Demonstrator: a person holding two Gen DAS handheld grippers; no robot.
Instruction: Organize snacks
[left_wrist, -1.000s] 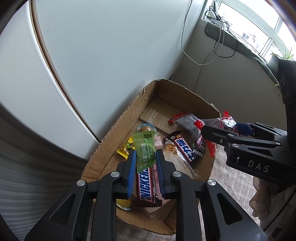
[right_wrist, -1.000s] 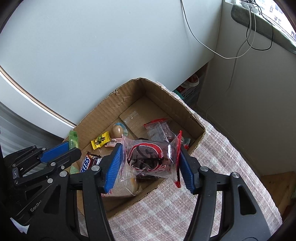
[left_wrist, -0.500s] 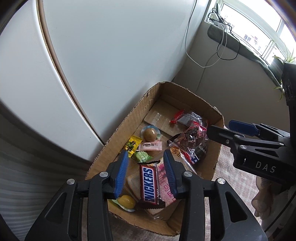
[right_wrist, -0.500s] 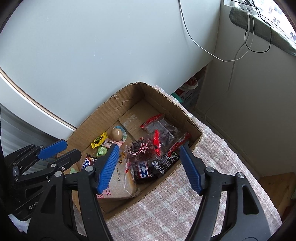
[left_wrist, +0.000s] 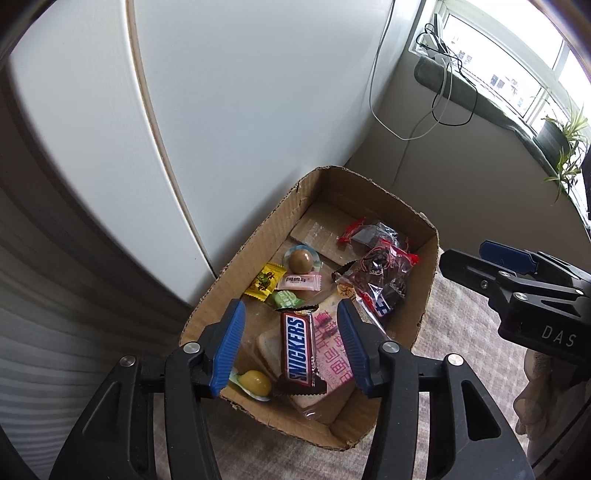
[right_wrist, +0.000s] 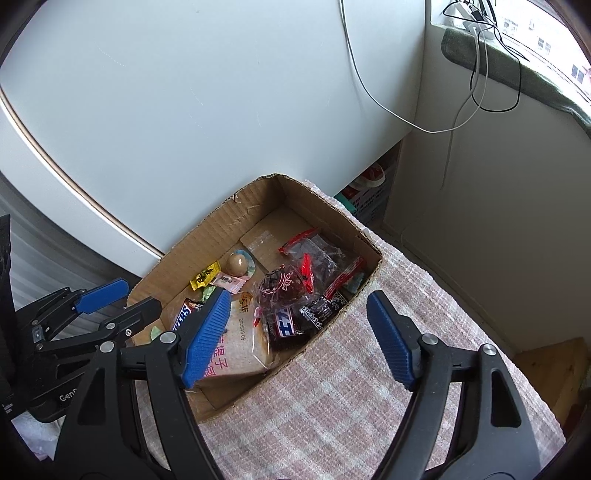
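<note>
Above the open brown cardboard box (left_wrist: 424, 258) on the pink checked cloth, I hold my left gripper (left_wrist: 291, 347) and right gripper (right_wrist: 299, 332) with jaws released and empty, because the snacks, brown Snickers bar (left_wrist: 299, 350) included, lie inside.

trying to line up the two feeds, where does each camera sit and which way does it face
Left wrist: sits on the left gripper, above the brown cardboard box, facing down at the brown Snickers bar; its open blue-padded fingers show, with the right gripper at right.
Right wrist: sits on the right gripper, over the box's other side and the pink checked cloth; its open fingers show, with the left gripper at left.
Shared: box, Snickers bar, yellow candy packet.
</note>
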